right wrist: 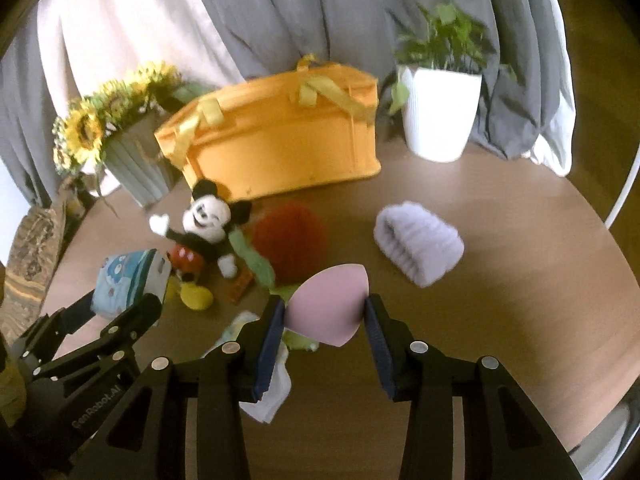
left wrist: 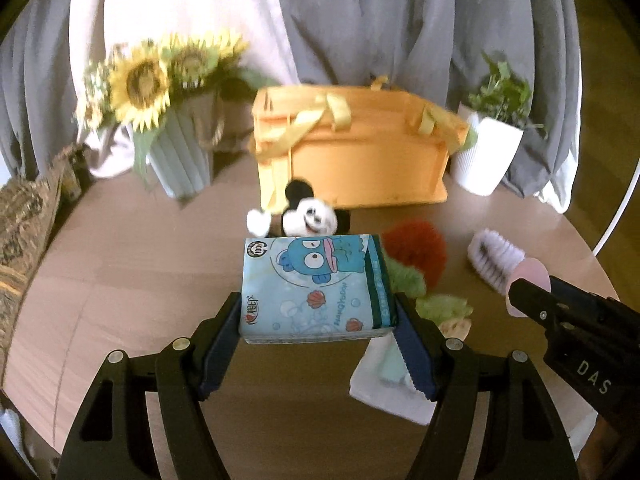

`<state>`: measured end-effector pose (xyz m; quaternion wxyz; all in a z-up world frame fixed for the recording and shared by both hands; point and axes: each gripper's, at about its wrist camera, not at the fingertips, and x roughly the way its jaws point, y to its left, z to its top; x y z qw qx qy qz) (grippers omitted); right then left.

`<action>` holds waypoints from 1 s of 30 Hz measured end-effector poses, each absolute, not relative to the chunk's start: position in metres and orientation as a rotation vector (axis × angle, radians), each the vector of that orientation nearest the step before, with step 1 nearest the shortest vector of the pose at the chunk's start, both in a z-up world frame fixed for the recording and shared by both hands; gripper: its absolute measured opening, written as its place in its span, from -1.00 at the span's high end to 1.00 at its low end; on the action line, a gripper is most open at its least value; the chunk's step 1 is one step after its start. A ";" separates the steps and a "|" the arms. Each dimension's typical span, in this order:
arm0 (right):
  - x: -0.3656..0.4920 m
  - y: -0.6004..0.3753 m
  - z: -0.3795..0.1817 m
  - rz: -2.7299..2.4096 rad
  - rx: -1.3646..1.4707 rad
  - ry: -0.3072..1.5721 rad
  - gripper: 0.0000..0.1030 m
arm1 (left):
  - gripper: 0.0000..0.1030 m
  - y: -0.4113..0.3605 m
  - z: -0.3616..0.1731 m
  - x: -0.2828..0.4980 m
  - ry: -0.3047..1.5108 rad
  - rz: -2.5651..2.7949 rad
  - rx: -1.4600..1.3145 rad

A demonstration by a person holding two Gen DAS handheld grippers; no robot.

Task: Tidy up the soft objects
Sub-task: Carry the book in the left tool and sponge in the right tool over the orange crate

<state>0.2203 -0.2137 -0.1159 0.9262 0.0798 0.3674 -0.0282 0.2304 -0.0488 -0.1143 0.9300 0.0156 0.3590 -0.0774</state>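
Observation:
My left gripper is shut on a light blue tissue pack with a cartoon fish print, held above the table; the pack also shows in the right wrist view. My right gripper is shut on a pink egg-shaped sponge, also seen in the left wrist view. An orange fabric bag with yellow handles stands at the back. A Mickey Mouse plush, a red fluffy ball, green cloth and a rolled lilac towel lie on the table.
A sunflower vase stands back left, a white potted plant back right. Grey curtains hang behind. A white cloth lies near my grippers. The round wooden table ends at the right.

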 end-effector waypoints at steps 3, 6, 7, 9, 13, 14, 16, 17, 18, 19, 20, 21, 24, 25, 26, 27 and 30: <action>0.218 -0.216 -0.103 -0.049 0.157 0.714 0.18 | -0.40 -0.050 -0.100 0.229 0.691 -0.153 0.037; 0.218 -0.217 -0.090 -0.043 0.153 0.675 0.18 | -0.40 -0.051 -0.086 0.229 0.652 -0.150 0.038; 0.217 -0.217 -0.087 -0.041 0.150 0.664 0.18 | -0.40 -0.051 -0.082 0.229 0.639 -0.149 0.038; 0.216 -0.217 -0.078 -0.037 0.146 0.633 0.18 | -0.40 -0.051 -0.073 0.229 0.614 -0.151 0.037; 0.216 -0.220 -0.061 -0.028 0.145 0.582 0.18 | -0.40 -0.054 -0.057 0.232 0.579 -0.158 0.027; 0.216 -0.221 -0.057 -0.027 0.145 0.567 0.18 | -0.40 -0.054 -0.053 0.233 0.572 -0.161 0.020; 0.217 -0.223 -0.050 -0.023 0.144 0.539 0.18 | -0.40 -0.055 -0.045 0.235 0.556 -0.164 0.011; 0.218 -0.223 -0.045 -0.022 0.142 0.523 0.18 | -0.40 -0.056 -0.041 0.237 0.546 -0.162 0.011; 0.218 -0.224 -0.041 -0.021 0.141 0.508 0.18 | -0.40 -0.057 -0.038 0.238 0.538 -0.165 0.009; 0.219 -0.225 -0.038 -0.019 0.141 0.495 0.18 | -0.40 -0.057 -0.034 0.239 0.531 -0.169 0.005; 0.219 -0.225 -0.034 -0.017 0.143 0.482 0.18 | -0.40 -0.058 -0.031 0.241 0.525 -0.167 0.003; 0.220 -0.226 -0.030 -0.014 0.145 0.469 0.18 | -0.40 -0.058 -0.028 0.243 0.517 -0.166 0.003; 0.223 -0.227 -0.019 -0.009 0.142 0.428 0.18 | -0.40 -0.060 -0.018 0.247 0.492 -0.166 0.004; 0.224 -0.227 -0.016 -0.008 0.140 0.417 0.18 | -0.40 -0.060 -0.015 0.249 0.484 -0.166 0.005; 0.225 -0.227 -0.013 -0.007 0.137 0.405 0.18 | -0.40 -0.061 -0.012 0.251 0.474 -0.162 0.007; 0.227 -0.227 -0.010 -0.006 0.132 0.393 0.18 | -0.40 -0.061 -0.009 0.253 0.467 -0.159 0.010; 0.234 -0.228 -0.001 -0.002 0.125 0.362 0.18 | -0.40 -0.063 -0.001 0.259 0.445 -0.151 0.011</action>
